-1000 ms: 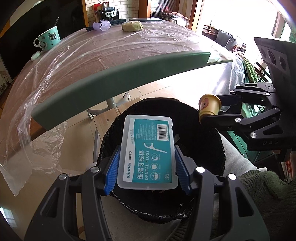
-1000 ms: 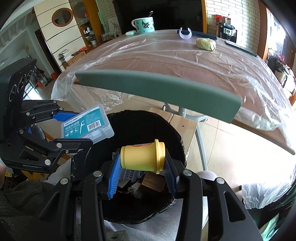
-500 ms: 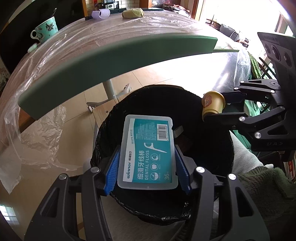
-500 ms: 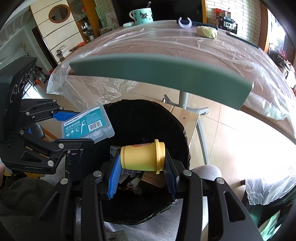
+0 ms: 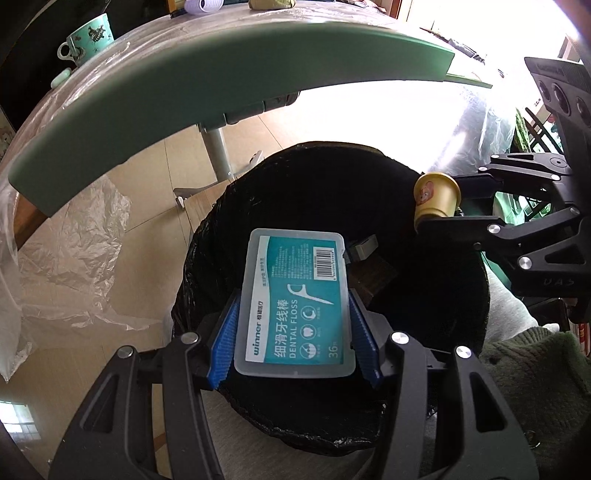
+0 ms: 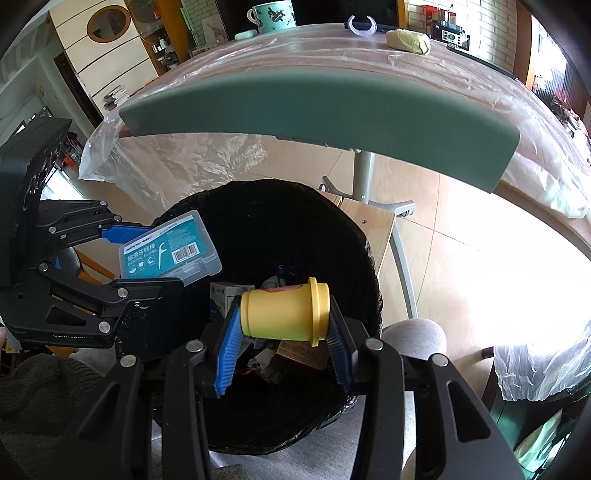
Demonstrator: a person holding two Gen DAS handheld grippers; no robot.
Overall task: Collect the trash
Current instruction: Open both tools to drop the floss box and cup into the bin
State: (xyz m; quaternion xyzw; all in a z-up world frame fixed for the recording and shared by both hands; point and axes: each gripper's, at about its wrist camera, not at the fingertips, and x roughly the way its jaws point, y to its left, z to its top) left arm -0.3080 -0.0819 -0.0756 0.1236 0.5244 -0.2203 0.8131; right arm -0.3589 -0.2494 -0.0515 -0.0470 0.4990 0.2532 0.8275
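A black-lined trash bin stands below both grippers, with boxes and scraps at its bottom. My left gripper is shut on a teal dental floss box, held flat over the bin's mouth. My right gripper is shut on a small yellow cup, lying sideways between the blue pads above the bin's inside. The two grippers face each other across the bin.
A green table edge arches just above the bin, over a plastic-covered table with a teal mug and a yellow lump. A table leg, tiled floor and a green sleeve are near.
Both grippers have sunk a little toward the bin, so the table edge sits higher in each view. Each keeps its hold on its item.
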